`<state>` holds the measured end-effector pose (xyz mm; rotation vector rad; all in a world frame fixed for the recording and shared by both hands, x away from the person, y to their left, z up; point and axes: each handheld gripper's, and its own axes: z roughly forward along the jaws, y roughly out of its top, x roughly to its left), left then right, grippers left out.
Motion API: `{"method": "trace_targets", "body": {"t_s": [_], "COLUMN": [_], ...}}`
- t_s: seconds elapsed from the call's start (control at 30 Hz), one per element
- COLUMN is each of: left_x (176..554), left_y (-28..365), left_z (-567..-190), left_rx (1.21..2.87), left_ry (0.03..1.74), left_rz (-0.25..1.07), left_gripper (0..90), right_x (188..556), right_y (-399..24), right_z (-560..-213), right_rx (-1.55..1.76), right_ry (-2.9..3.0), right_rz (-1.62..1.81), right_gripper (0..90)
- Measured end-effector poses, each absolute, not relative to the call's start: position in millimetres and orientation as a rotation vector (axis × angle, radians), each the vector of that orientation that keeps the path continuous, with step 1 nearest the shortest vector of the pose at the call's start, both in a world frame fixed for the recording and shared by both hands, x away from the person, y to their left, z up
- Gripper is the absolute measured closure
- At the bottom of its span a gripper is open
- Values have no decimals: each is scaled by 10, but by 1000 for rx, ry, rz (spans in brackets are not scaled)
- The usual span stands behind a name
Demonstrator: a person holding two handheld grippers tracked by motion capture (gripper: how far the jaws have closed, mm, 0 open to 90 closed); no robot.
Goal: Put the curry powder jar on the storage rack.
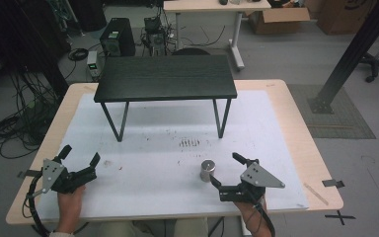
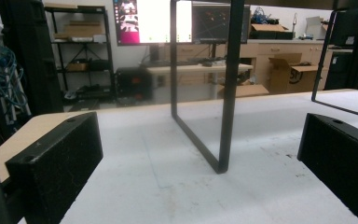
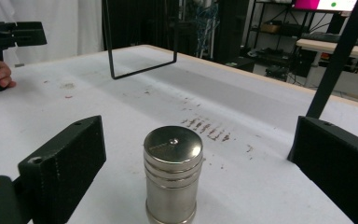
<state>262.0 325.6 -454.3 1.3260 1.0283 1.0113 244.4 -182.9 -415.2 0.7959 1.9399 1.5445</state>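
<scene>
Steel cylinder (image 3: 172, 177) upright, right claw (image 3: 191, 163) spread wide around it

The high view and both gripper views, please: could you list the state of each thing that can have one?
Metal cylinder: upright on the white mat, free, between the right gripper's open jaws.
Left gripper: open, holding nothing.
Right gripper: open, not touching the cylinder.
Black stand: upright on its legs, top bare.

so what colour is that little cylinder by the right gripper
Shiny silver metal cylinder, clearest in the right gripper view.
</scene>
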Motion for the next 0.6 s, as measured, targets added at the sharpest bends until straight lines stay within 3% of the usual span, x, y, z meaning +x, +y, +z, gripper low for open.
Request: {"method": "trace_targets", "body": {"t_s": [0.6], "left_x": [2619], "left_y": [3259], "left_z": [-4543], "left_rx": [1324], "left_ry": [1029], "left_rz": [1011], "left_gripper": [2], "right_x": [2581], "right_y": [-1645], "right_z": [-4282], "right_rx": [819], "right_ry": [2042], "right_rz": [1511], "right_gripper": [37]}}
